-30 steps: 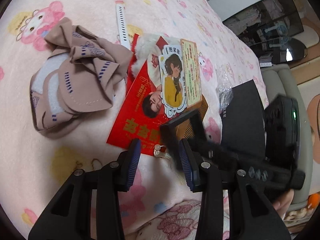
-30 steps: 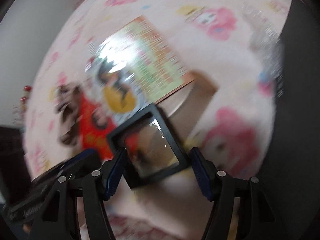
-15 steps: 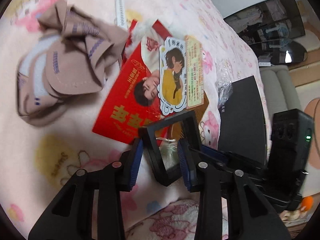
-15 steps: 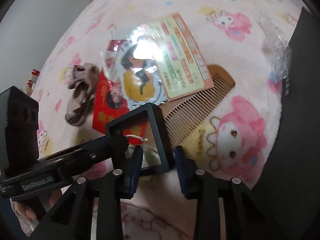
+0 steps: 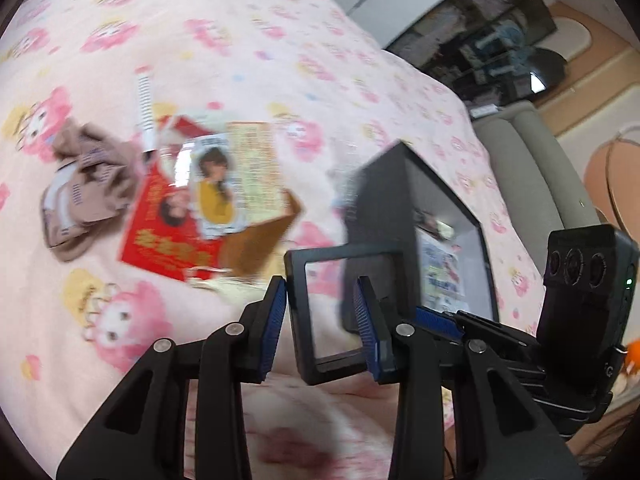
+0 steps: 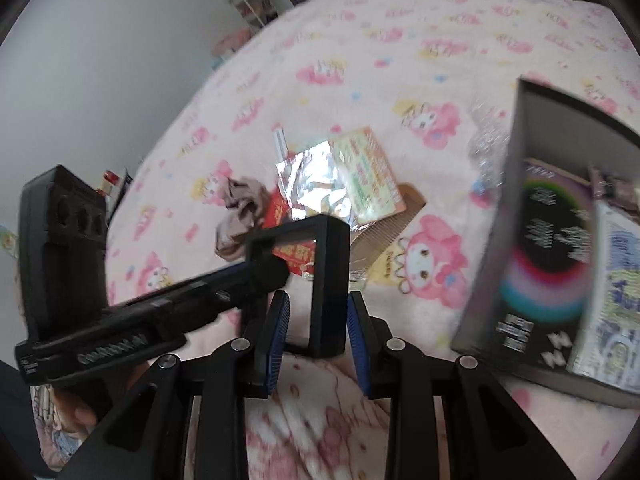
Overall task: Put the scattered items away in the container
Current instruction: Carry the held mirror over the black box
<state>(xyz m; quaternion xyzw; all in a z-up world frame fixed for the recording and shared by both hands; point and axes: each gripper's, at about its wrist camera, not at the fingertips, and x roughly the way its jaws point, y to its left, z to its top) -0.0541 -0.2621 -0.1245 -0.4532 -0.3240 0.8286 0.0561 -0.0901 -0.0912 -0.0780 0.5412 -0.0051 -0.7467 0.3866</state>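
Note:
A small square black frame with a clear pane [image 5: 328, 312] is held above the pink blanket. My left gripper [image 5: 322, 326] is shut on it across its left and right edges. My right gripper [image 6: 316, 320] is shut on one side bar of the same frame [image 6: 330, 280]. The black open box [image 5: 420, 232] stands to the right; in the right wrist view it [image 6: 560, 248] holds printed cards and papers. A wooden comb [image 6: 384, 228], a red envelope [image 5: 168, 232], a picture card [image 5: 228, 184] and beige cloth [image 5: 84, 196] lie scattered on the blanket.
A white strap [image 5: 144, 108] lies beyond the cloth. Crinkled clear plastic [image 6: 486, 136] sits by the box's far corner. A grey sofa [image 5: 532, 160] and dark shelves [image 5: 492, 52] stand past the bed's edge. A wall [image 6: 100, 60] rises on the left.
Both grippers have lifted the black frame off the blanket and carried it right toward the box. The left gripper, empty before, closed on the frame.

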